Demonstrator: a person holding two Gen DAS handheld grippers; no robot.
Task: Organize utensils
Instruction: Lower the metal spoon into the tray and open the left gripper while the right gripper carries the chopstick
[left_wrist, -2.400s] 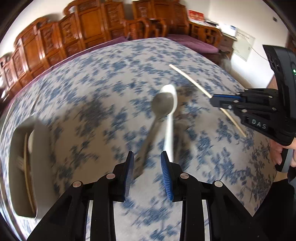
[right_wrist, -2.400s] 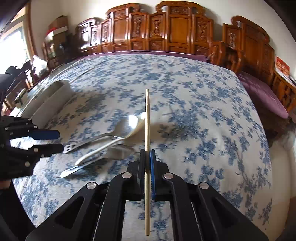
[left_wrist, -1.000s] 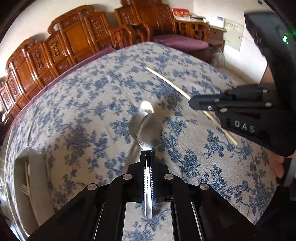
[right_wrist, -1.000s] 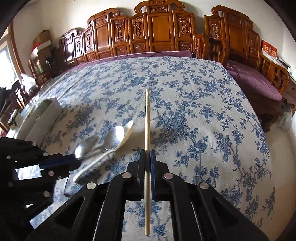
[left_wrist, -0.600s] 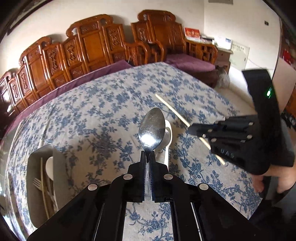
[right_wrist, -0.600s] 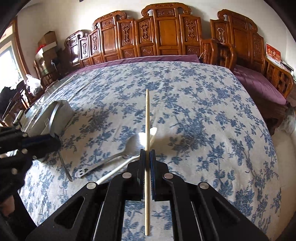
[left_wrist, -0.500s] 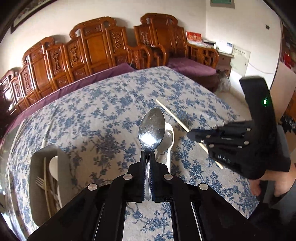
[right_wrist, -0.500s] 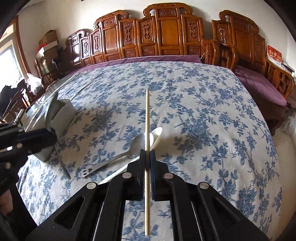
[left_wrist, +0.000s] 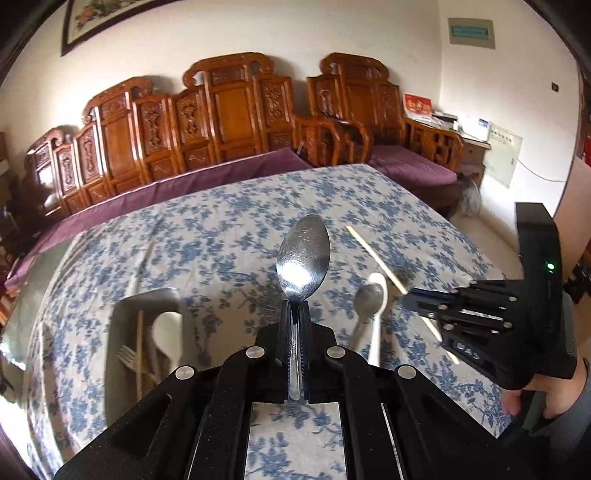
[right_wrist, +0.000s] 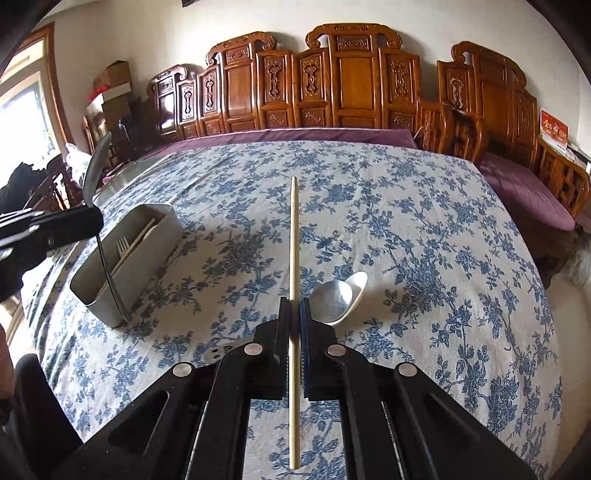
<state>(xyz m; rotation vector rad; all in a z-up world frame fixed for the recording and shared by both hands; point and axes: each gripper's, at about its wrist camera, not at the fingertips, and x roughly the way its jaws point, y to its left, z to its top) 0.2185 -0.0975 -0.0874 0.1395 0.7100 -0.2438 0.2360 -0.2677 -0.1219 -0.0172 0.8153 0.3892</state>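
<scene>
My left gripper (left_wrist: 295, 314) is clamped tight on the metal spoon (left_wrist: 303, 254), bowl pointing away from me, and the grey utensil holder (left_wrist: 118, 321) sits below and left of it near the tabletop's left edge, long axis running away from me, so the left hand is the nearer one. My right gripper (right_wrist: 294, 314) is pinched shut on a wooden chopstick (right_wrist: 294, 236), well right of the holder, with another metal spoon (right_wrist: 332, 297) and a white spoon (right_wrist: 360, 286) lying on the floral cloth (right_wrist: 406, 221) just beside it.
</scene>
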